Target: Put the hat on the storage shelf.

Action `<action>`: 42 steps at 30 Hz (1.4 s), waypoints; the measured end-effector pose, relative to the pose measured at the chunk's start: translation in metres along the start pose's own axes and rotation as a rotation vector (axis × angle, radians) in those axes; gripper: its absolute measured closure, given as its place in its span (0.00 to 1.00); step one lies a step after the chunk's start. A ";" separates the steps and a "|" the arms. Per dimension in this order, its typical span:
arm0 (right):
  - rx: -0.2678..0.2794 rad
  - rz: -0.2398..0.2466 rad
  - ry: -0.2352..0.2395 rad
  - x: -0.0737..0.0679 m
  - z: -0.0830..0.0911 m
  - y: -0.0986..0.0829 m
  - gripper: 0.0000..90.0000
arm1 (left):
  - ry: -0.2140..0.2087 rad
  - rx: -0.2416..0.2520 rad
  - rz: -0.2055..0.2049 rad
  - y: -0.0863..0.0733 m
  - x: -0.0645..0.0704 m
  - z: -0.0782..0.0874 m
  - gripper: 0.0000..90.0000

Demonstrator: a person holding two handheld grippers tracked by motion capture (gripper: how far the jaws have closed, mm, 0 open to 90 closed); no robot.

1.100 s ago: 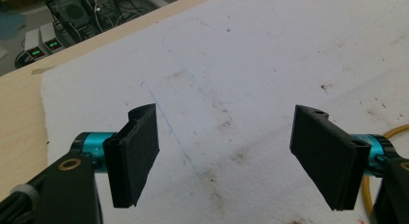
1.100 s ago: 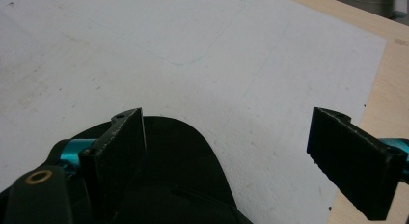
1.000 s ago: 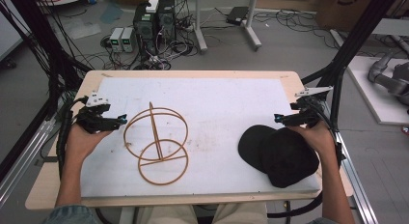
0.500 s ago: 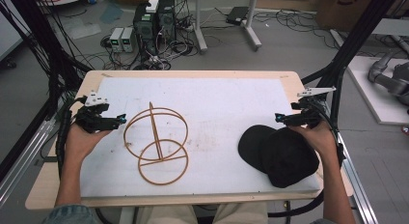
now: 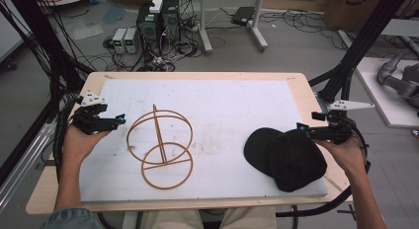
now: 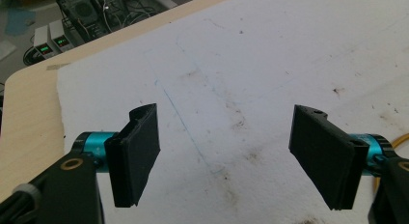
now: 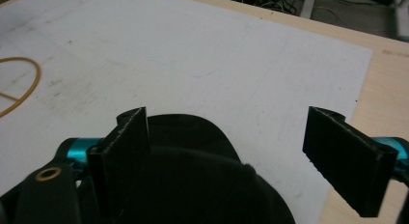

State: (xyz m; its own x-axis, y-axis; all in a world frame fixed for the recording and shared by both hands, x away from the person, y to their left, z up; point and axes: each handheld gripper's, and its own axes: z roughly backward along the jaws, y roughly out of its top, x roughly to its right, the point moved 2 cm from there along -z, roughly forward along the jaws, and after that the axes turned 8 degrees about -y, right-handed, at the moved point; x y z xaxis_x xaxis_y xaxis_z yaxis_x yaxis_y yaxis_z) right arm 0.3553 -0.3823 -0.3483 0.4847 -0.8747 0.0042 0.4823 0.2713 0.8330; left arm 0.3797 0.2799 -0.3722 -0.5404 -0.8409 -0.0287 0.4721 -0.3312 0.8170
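Left tongs [image 5: 120, 121] and right tongs [image 5: 300, 128] gape empty on either side of a wire frame [image 5: 159, 145]; black cap [image 5: 289, 157] lies right of it.

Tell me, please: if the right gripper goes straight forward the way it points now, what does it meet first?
Probably the black cap: it lies just ahead of the open right gripper, though height is unclear.
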 end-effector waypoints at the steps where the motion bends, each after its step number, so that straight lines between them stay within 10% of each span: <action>1: 0.013 0.005 0.005 0.000 0.005 -0.002 0.20 | -0.002 0.000 -0.002 0.000 0.000 0.000 0.29; 18: 0.023 0.025 0.073 -0.023 0.058 -0.051 0.30 | 0.002 -0.013 -0.012 0.001 0.000 -0.001 0.29; 42: -0.016 0.003 0.122 -0.021 0.039 -0.077 0.54 | 0.002 -0.015 -0.010 0.001 0.000 -0.002 0.30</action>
State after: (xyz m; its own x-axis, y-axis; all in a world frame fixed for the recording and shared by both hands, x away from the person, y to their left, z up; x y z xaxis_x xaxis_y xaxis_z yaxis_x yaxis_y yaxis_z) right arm 0.2792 -0.4002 -0.3905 0.5712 -0.8185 -0.0618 0.4916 0.2808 0.8243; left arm 0.3814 0.2782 -0.3729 -0.5437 -0.8384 -0.0380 0.4771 -0.3461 0.8078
